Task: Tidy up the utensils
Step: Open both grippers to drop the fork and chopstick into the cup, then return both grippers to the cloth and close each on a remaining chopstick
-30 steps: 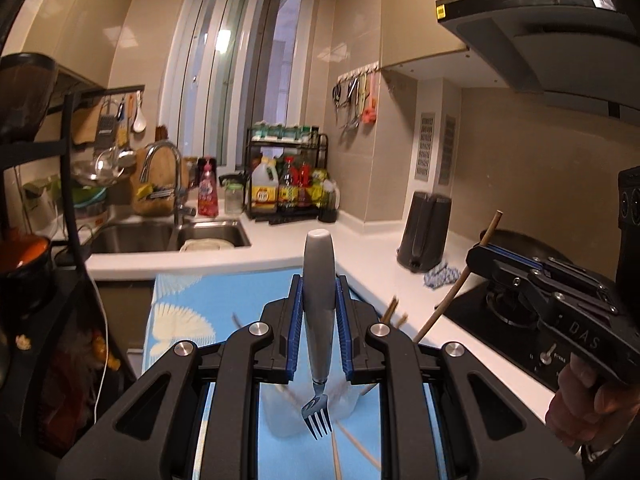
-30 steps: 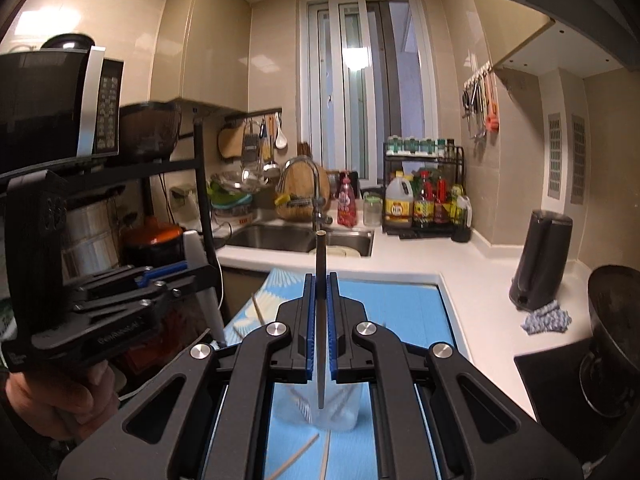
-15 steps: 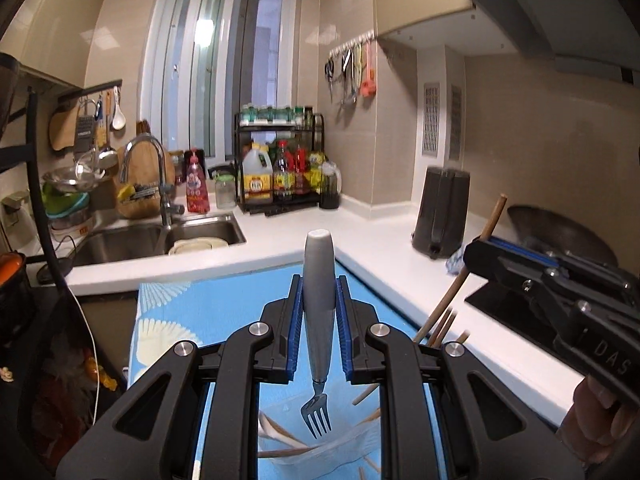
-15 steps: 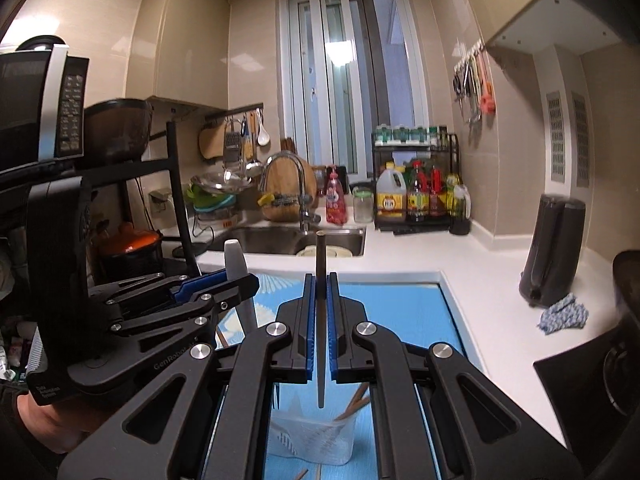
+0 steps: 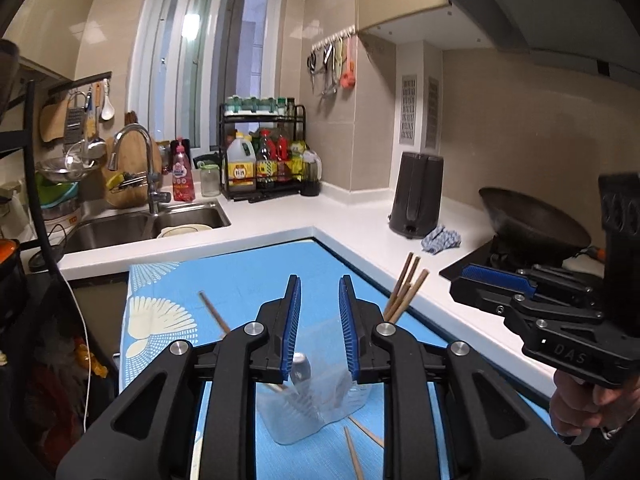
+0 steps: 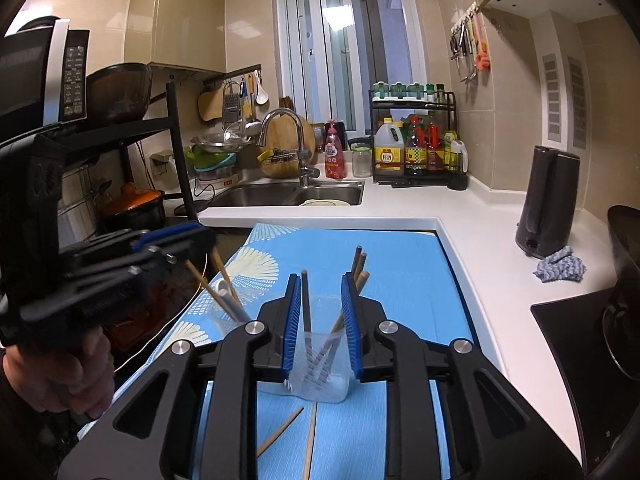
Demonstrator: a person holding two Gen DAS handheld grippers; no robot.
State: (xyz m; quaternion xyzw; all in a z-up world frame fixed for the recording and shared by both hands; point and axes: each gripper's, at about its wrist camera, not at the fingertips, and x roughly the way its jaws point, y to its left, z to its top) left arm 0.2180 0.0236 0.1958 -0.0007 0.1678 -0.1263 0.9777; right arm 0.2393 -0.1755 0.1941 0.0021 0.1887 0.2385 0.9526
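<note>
A clear plastic utensil holder (image 5: 316, 404) (image 6: 320, 364) stands on the blue mat. My left gripper (image 5: 319, 292) is open just above it; the grey-handled fork (image 5: 301, 366) sits inside the holder below its fingers. My right gripper (image 6: 321, 290) is open over the holder, and a dark chopstick (image 6: 305, 304) stands in it between the fingers. Several wooden chopsticks (image 5: 405, 290) (image 6: 358, 270) lean out of the holder. A white handle (image 6: 232, 300) leans out at the holder's left in the right wrist view. Each gripper shows in the other's view, the right (image 5: 496, 284) and the left (image 6: 176, 240).
Loose chopsticks (image 6: 308, 436) (image 5: 354, 454) lie on the blue mat (image 5: 248, 280) in front of the holder. White counter (image 6: 472, 232) wraps around, with sink (image 6: 288, 194), bottle rack (image 6: 416, 152), black kettle (image 6: 548, 204), blue cloth (image 6: 560, 268) and a wok (image 5: 532, 220) on the stove at right.
Both grippers opened. The fork dropped from my left gripper into the holder and the chopstick from my right gripper now stands in it. Both cameras tilted down toward the holder.
</note>
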